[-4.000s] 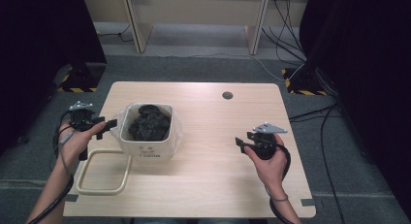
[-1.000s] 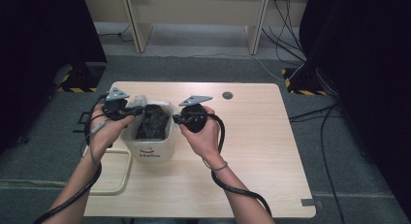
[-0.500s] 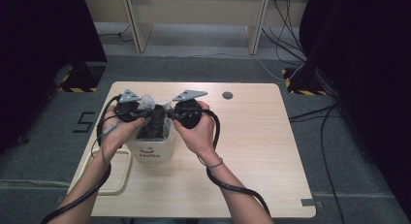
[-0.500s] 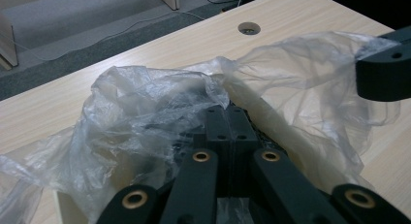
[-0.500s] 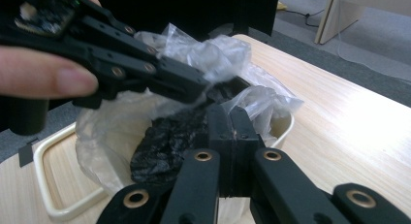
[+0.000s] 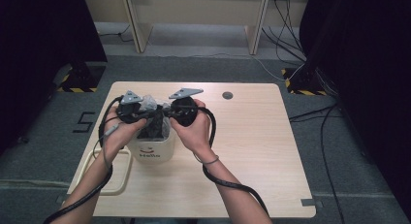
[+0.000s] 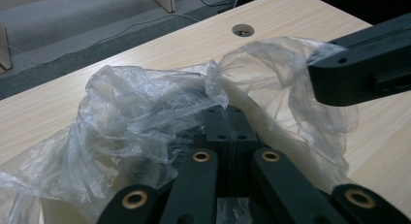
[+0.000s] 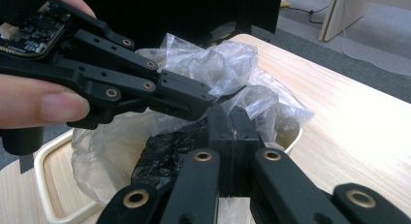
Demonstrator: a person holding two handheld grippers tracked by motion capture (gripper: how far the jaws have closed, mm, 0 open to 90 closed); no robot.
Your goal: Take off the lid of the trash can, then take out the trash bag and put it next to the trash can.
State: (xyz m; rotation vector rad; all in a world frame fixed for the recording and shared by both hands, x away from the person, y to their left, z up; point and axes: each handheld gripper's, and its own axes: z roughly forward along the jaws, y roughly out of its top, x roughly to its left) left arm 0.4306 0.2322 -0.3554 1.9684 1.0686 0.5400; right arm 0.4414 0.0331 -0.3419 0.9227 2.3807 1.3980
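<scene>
**Both grippers pinched on the bin liner above the small white bin**

The clear plastic liner (image 7: 145, 117) rises crumpled out of the small white bin (image 6: 155, 149), which stands at the left of the table (image 6: 271, 151), just beside a cream tray (image 6: 116, 185) at the near left edge; inside the liner sits a dark, crinkled mass (image 8: 165, 158), probably black waste or another bag, though what it is cannot be made out.

The left gripper (image 6: 138, 112) and the right gripper (image 6: 167, 112) meet over the bin's mouth, tips almost touching; each has its jaws shut tight, and in each gripper view film bunches round the closed tips, so each seems to pinch a fold of the liner's rim, though the film actually between the pads is hidden.

What the coming move turns on: the loose rim stands up above the bin and lies directly at both sets of tips, the left gripper on its left side and the right gripper on its right, neither nearer than the other; the bin's weight hangs straight below, so I judge the pull would go upward or the two folds be drawn together.

Hidden: in the high view the hands cover the bin's mouth; the liner's far rim is hard to trace.
</scene>
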